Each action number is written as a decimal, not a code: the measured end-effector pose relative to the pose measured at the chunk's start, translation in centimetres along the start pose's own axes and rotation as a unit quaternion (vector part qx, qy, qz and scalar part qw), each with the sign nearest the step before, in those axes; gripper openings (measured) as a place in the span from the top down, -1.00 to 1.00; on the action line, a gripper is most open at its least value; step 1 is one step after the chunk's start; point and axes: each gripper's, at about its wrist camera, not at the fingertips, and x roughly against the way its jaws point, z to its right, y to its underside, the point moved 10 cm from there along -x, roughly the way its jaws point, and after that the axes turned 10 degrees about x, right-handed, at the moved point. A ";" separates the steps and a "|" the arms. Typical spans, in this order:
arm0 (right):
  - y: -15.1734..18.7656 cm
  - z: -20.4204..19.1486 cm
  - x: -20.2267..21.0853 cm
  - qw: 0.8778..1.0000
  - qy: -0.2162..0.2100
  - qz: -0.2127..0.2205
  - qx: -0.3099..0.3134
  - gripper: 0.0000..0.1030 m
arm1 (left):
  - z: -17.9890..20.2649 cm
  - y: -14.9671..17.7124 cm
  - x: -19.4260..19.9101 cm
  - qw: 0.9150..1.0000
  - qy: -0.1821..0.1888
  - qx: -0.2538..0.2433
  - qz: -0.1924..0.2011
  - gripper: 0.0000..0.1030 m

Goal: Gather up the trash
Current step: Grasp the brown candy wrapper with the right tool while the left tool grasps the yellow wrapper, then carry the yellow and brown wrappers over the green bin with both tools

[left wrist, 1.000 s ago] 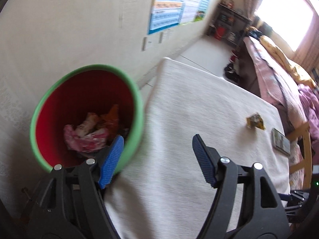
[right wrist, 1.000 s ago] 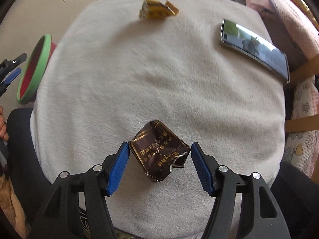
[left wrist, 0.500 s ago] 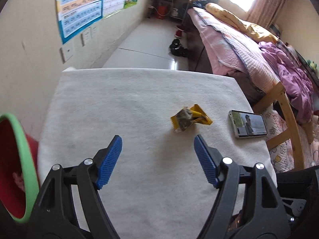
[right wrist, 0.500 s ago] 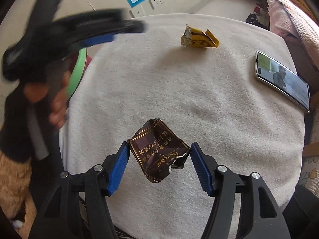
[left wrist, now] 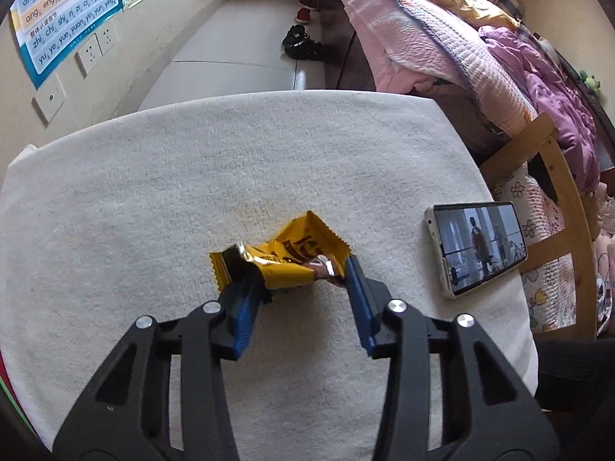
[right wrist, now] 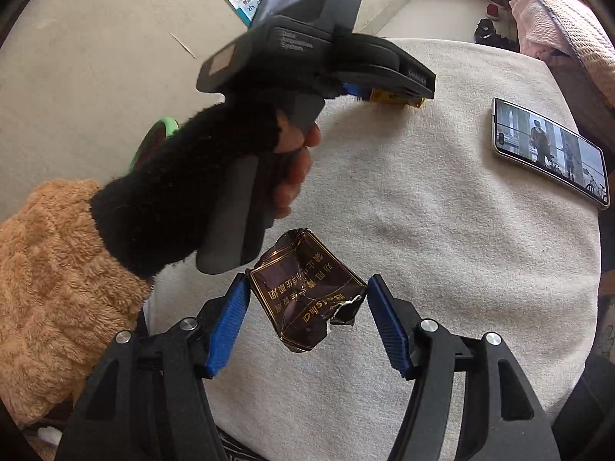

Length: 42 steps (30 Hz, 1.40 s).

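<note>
One white-clothed table (left wrist: 115,199), green-rimmed red bin (right wrist: 153,142) at its left edge, contents hidden, left gripper (left wrist: 298,296) wide open astride yellow wrapper (left wrist: 284,255), right gripper (right wrist: 307,322) clamping crumpled brown packet (right wrist: 303,299).

Bare white cloth (left wrist: 127,207) lies ahead and to the left of the left gripper (left wrist: 300,288) fingers; a yellow wrapper (left wrist: 284,257) fills the gap between them. A phone (left wrist: 476,246) lies on the cloth to the right of the right finger, apart from it. In the right wrist view, a brown wrapper (right wrist: 307,299) fills the gap of the right gripper (right wrist: 307,311), and the person's left hand (right wrist: 292,165) blocks the way ahead-left.
</note>
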 end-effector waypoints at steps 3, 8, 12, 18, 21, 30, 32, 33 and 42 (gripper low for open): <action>0.0 0.1 0.0 1.000 0.001 -0.001 -0.003 -0.20 | -0.7 0.3 1.5 1.000 0.007 0.016 0.011 0.32; 0.3 0.2 -0.2 1.000 0.010 -0.005 0.000 -0.20 | -3.8 1.8 6.3 0.998 0.007 0.049 0.048 0.32; 0.1 -0.1 -0.5 1.000 0.020 -0.009 0.006 -0.20 | -8.2 4.6 10.4 0.992 -0.002 0.105 0.066 0.32; -0.1 -2.0 -1.6 0.999 0.034 -0.016 0.023 -0.20 | -13.8 8.8 15.8 0.980 -0.045 0.167 0.103 0.32; 0.2 -3.0 -2.1 0.999 0.035 -0.020 0.036 -0.20 | -15.1 9.9 17.8 0.974 -0.065 0.177 0.127 0.32; -0.7 -5.2 -1.9 0.995 0.058 0.008 0.085 -0.20 | -15.6 11.1 20.0 0.970 -0.081 0.173 0.147 0.32; -1.3 -5.8 -1.5 0.993 0.066 0.019 0.099 -0.20 | -15.8 11.1 20.4 0.969 -0.080 0.176 0.152 0.32; -1.6 -6.1 -1.4 0.992 0.070 0.023 0.104 -0.20 | -16.0 11.0 20.7 0.968 -0.081 0.178 0.155 0.32; -4.0 -8.7 -1.2 0.987 0.078 0.040 0.137 -0.20 | -19.5 11.1 23.1 0.957 -0.101 0.206 0.177 0.32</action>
